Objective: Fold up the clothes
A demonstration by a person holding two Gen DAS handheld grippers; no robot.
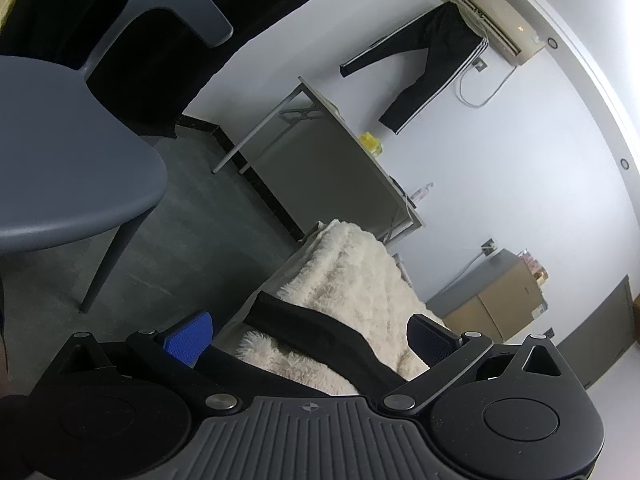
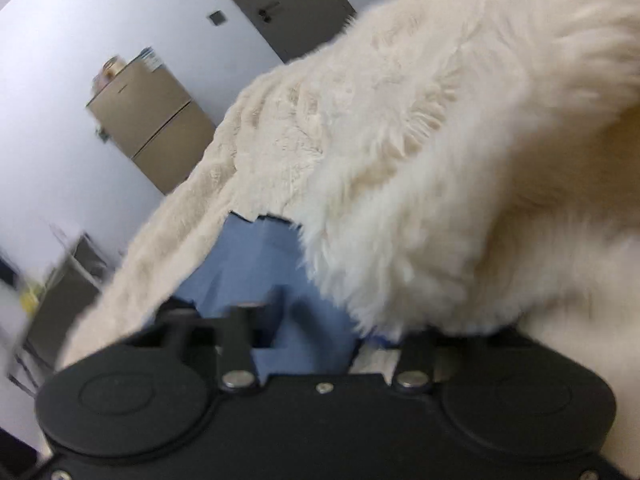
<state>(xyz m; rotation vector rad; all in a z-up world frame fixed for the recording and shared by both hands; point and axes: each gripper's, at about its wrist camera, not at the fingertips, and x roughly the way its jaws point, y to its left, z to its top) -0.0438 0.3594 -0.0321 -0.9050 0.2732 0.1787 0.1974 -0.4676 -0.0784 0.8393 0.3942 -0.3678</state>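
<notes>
A cream fluffy garment (image 1: pixel 352 276) with a black trim band (image 1: pixel 320 336) lies ahead of my left gripper (image 1: pixel 312 340). The left jaws stand wide open with blue pads (image 1: pixel 188 338), and the black band runs between them without being pinched. In the right wrist view the same fluffy garment (image 2: pixel 420 140) fills most of the frame and drapes over my right gripper (image 2: pixel 320 320). Its fingertips are hidden under the fur. A blue cloth surface (image 2: pixel 260 256) shows beneath the garment.
A grey plastic chair (image 1: pixel 80 160) stands at the left. A folding table (image 1: pixel 340 152) stands by the white wall, with black track pants (image 1: pixel 424 60) hanging under an air conditioner. Cardboard boxes (image 1: pixel 492 304) sit by the wall. A grey door (image 2: pixel 280 4) is behind.
</notes>
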